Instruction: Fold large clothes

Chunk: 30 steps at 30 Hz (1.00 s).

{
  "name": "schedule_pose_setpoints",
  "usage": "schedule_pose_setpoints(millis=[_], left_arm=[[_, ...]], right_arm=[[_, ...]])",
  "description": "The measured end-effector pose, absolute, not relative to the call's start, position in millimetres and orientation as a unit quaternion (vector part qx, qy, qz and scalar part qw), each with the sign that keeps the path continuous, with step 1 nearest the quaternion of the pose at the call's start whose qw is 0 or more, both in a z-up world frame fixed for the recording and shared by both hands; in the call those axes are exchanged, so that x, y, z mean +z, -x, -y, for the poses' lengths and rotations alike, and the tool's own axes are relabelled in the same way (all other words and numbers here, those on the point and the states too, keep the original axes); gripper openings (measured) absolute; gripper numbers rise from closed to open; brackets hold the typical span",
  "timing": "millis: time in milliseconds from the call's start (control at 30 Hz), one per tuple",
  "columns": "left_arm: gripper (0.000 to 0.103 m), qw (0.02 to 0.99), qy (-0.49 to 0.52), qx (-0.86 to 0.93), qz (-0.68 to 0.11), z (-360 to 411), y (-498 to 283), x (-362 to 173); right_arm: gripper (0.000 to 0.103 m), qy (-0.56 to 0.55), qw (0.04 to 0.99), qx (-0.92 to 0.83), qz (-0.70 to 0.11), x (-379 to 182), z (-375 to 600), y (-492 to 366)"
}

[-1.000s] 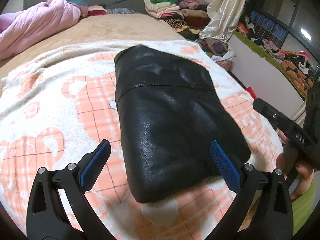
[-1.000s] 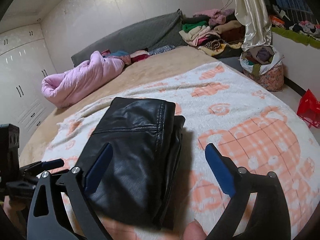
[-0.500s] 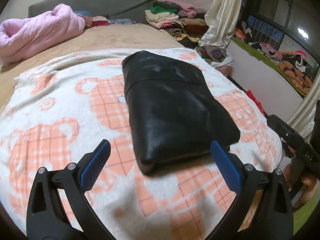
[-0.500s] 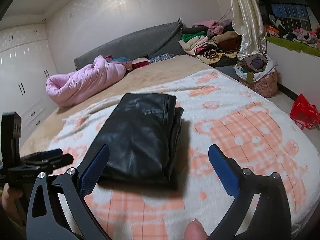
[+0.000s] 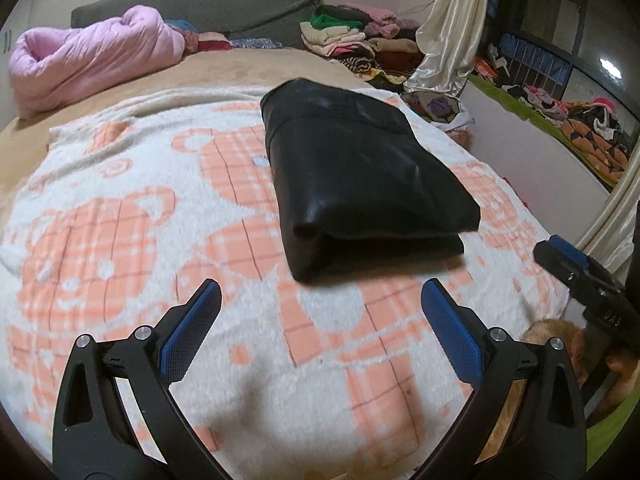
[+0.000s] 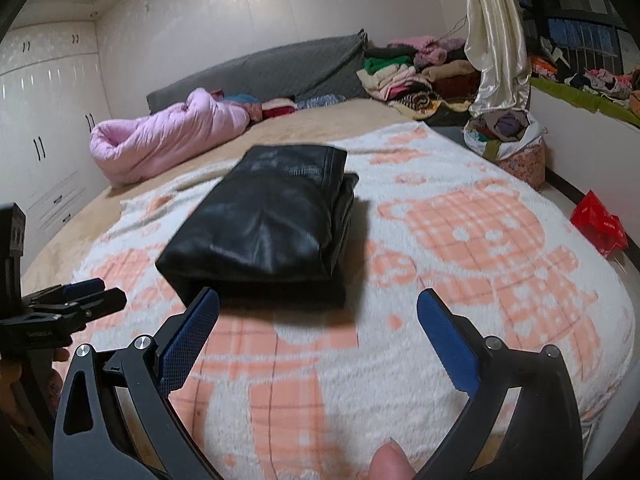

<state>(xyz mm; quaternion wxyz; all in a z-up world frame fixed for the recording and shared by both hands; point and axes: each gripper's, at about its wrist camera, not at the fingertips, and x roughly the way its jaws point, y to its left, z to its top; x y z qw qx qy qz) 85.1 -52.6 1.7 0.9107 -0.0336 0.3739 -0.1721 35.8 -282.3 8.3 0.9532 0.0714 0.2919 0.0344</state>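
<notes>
Black leather garment (image 5: 360, 176) lies folded into a compact rectangle on the orange-checked white fleece blanket (image 5: 120, 240), at 12 o'clock of left gripper (image 5: 320, 308) and right gripper (image 6: 318, 312), both spread, empty; folding looks done.

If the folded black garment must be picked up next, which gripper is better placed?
Probably the right gripper: it is open, and its left pad nearly meets the near edge of the black garment. The left gripper, also open, shows more blanket before it.
</notes>
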Motion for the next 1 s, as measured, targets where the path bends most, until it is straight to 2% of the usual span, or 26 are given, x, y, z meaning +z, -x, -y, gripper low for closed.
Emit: schedule_pose_setpoints(millis=[1000], left_arm=[[0.094,0.910,0.033,-0.155,-0.383,50.3,-81.0,-4.4]], right_arm=[[0.099,-0.051,0.945,0.033,-0.321,-5.9,273.9,-33.4]])
